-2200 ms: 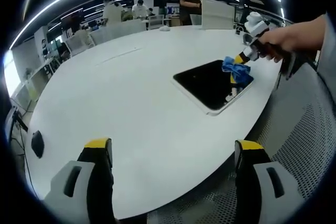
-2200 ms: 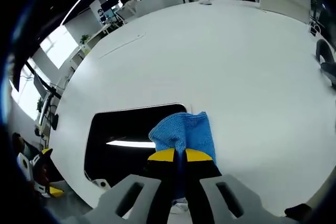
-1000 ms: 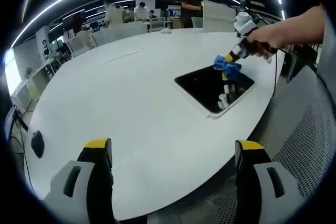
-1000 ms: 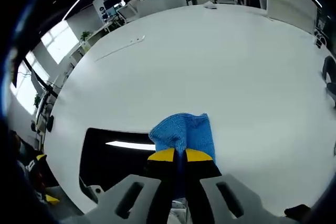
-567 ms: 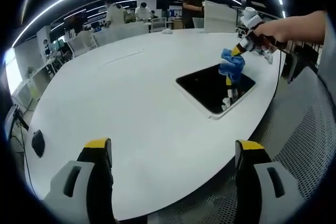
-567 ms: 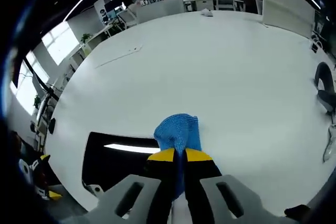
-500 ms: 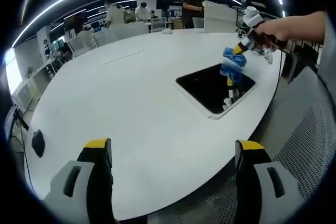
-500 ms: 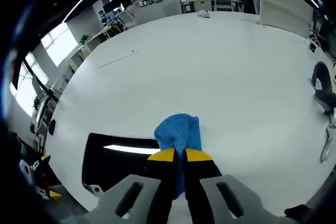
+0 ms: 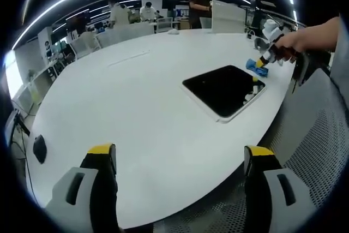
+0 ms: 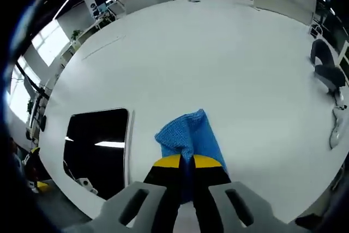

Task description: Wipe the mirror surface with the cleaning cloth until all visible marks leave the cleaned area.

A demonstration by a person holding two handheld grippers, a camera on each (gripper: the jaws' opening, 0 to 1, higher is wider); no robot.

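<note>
In the right gripper view the right gripper has its yellow-tipped jaws pressed together on the blue cleaning cloth, which bunches up just ahead of the tips and lies on the white table. The mirror, a dark rectangle with a pale frame, lies flat on the table to the left of this gripper, just beside the cloth but apart from it, a bare strip of table between them. In the left gripper view the left gripper has its jaws wide apart with nothing between them, low over the near edge of the table. Well ahead of it and to the right lies the mirror, and past the mirror's far right corner a person's hand holds the right gripper with the cleaning cloth down on the table.
</note>
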